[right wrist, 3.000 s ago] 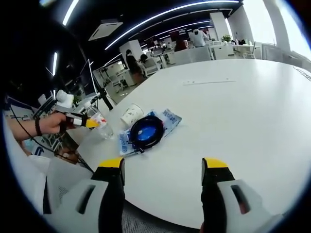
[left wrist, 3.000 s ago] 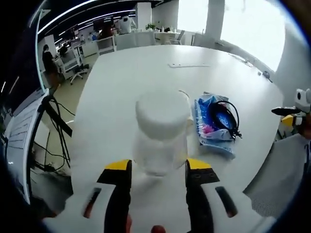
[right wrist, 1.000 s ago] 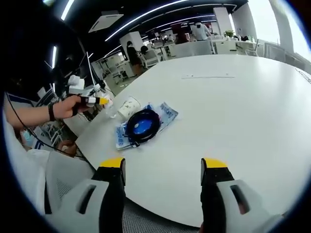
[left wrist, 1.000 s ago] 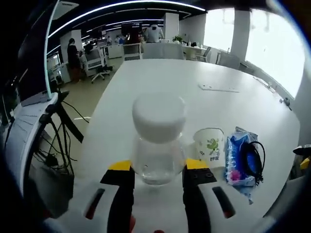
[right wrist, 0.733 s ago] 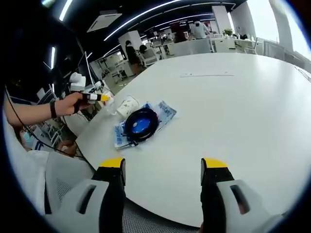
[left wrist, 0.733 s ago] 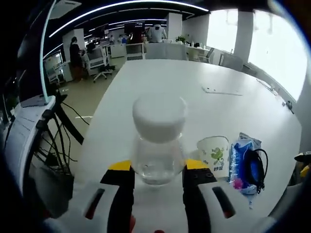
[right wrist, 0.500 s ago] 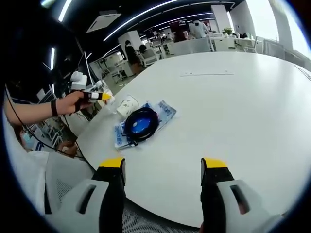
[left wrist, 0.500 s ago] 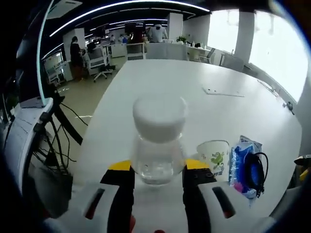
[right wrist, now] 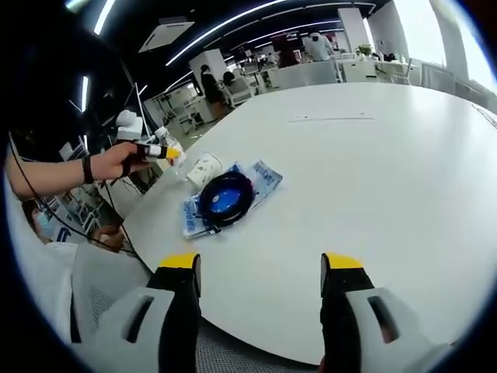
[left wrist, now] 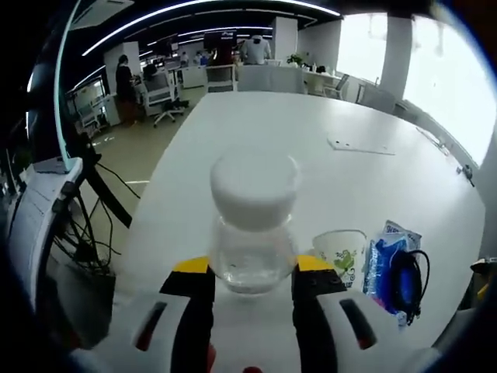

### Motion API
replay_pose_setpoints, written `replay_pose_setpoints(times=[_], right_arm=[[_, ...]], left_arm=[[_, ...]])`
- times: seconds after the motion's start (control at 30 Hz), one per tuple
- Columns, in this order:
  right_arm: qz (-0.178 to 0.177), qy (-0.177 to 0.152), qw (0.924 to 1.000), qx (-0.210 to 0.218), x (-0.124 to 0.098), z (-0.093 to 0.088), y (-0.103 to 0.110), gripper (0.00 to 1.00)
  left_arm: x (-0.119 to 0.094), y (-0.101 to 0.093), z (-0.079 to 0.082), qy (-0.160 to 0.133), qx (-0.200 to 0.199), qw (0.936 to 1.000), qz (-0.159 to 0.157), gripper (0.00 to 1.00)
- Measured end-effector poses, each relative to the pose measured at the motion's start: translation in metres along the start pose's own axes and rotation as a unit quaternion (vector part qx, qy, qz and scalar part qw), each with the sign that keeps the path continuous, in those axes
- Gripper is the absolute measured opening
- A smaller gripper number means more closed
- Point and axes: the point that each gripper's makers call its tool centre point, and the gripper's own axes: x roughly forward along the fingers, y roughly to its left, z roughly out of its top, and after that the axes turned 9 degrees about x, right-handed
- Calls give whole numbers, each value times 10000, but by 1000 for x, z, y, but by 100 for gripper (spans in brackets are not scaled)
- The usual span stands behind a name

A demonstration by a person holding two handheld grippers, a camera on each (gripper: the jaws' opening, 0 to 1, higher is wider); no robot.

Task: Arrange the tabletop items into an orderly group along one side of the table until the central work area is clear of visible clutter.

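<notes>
In the left gripper view, the left gripper [left wrist: 249, 273] has its yellow-tipped jaws clenched on the lower body of a clear jar [left wrist: 253, 225] with a white lid. The jar stands upright between them, its long axis straight up, and it looks to be carried just above the white desk [left wrist: 295, 132], near the desk's edge on the side where cables hang down. Just beyond the jar's right shoulder sits a paper cup [left wrist: 341, 252], and touching that, further toward the same edge, a blue plastic packet [left wrist: 386, 263] with a coiled black cable [left wrist: 406, 277] lying on it. A thin flat strip [left wrist: 359, 146] lies well apart, out in the middle of the desk.

In the right gripper view, the right gripper [right wrist: 260, 268] hangs over the near edge of the desk [right wrist: 373, 179] with its jaws spread wide and nothing between them. Off to its left, a hand [right wrist: 116, 162] brings the other gripper in beside the paper cup [right wrist: 203, 169], which touches the packet [right wrist: 229, 198] and the cable coil [right wrist: 225, 196]. The left gripper is by far the nearer to that group, so setting the jar down beside the cup falls to it, I'd say.
</notes>
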Motion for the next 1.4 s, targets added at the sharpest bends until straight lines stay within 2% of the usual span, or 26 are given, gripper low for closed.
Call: replay_pose_setpoints(times=[0.13,0.27,0.5,0.77,1.03,1.4], right_arm=[[18,-116,9999,30,0,4,0,61],[19,-232,9997,114,-1,8,-3,61],[57,-288,9995,89,-4,12,-2,61],[83,-346,9993,101,-10,7,-4,61],[100,-376,9992,129,-14,2,-4,61],[216,-338,9991,105,-13,-4,-1,60]], left_arm=[[-1,0,-2,5,-93,10000,-30,38],[-2,-4,-5,23,-194,9998,-80,46],[-14,-7,-9,21,-170,9998,-85,46],[-35,-14,-38,99,-195,9997,-85,43],[-41,-19,-65,231,-231,9993,-153,42],[-56,-50,-89,305,-48,9984,-464,41]])
